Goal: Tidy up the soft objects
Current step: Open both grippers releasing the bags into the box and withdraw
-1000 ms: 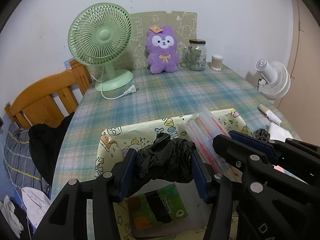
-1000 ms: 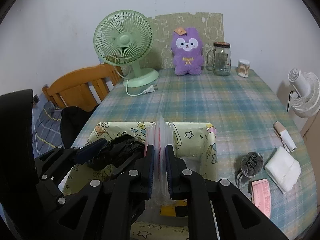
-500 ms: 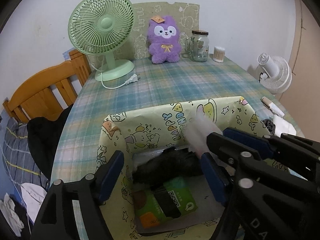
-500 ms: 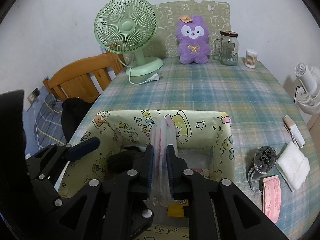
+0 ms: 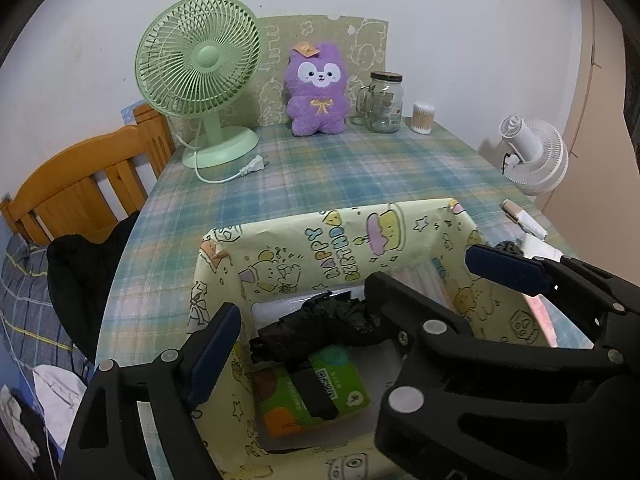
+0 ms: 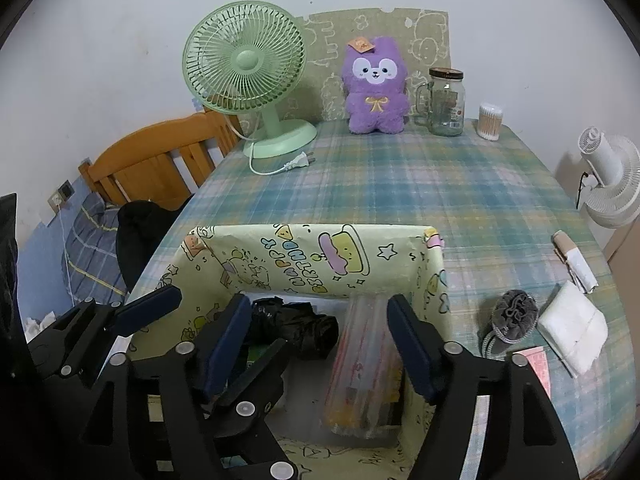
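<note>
A yellow cartoon-print box point(image 5: 320, 236) point(image 6: 304, 256) stands at the near end of the plaid table. Inside lie a crumpled black bag point(image 5: 320, 324) point(image 6: 296, 328), a green tissue pack point(image 5: 312, 396) and a clear plastic packet with red print point(image 6: 368, 364). My left gripper point(image 5: 304, 344) is open above the black bag, touching nothing. My right gripper point(image 6: 320, 348) is open above the box, with the clear packet lying loose between its fingers. A grey drawstring pouch point(image 6: 514, 314), a white folded cloth point(image 6: 572, 332) and a pink slip point(image 6: 536, 364) lie right of the box.
At the table's far end stand a green fan point(image 6: 248, 76) with a loose cord, a purple plush toy point(image 6: 374, 88), a glass jar point(image 6: 446, 102) and a swab tub point(image 6: 490, 120). A wooden chair point(image 5: 80, 196) is left, a white fan point(image 6: 608, 184) right.
The left gripper opened and dropped the black bag into the box. The right gripper lowered the clear packet into the box and then opened, letting it go.
</note>
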`<state>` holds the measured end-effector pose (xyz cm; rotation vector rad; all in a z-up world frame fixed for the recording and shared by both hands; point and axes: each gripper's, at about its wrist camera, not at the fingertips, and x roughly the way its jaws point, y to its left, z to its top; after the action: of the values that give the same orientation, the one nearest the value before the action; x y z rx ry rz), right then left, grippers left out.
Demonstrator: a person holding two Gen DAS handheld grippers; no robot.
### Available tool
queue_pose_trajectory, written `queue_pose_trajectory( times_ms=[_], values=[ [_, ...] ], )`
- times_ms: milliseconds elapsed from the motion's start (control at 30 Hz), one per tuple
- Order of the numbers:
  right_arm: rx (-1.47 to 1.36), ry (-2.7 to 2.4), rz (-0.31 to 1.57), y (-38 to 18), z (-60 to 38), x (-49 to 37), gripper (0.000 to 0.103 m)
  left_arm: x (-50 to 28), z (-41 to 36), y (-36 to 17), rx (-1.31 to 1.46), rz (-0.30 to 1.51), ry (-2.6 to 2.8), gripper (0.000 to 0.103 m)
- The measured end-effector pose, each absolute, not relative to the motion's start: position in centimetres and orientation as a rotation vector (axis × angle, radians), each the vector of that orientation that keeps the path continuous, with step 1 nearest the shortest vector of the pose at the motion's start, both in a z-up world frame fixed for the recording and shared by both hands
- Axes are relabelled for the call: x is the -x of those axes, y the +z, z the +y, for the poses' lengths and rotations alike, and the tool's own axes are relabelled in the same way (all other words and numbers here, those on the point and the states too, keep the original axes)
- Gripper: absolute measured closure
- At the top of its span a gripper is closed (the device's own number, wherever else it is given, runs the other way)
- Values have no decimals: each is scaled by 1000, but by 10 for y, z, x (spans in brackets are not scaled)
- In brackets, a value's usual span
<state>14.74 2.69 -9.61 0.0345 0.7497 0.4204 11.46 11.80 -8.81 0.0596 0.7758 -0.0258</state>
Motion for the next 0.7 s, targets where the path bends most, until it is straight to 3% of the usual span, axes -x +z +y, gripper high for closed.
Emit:
queue_pose_trajectory(
  times_ms=[700],
  values=[
    [-27, 352, 620, -61, -18, -118, 19, -93, 77, -57, -65, 668, -45, 9]
  ],
)
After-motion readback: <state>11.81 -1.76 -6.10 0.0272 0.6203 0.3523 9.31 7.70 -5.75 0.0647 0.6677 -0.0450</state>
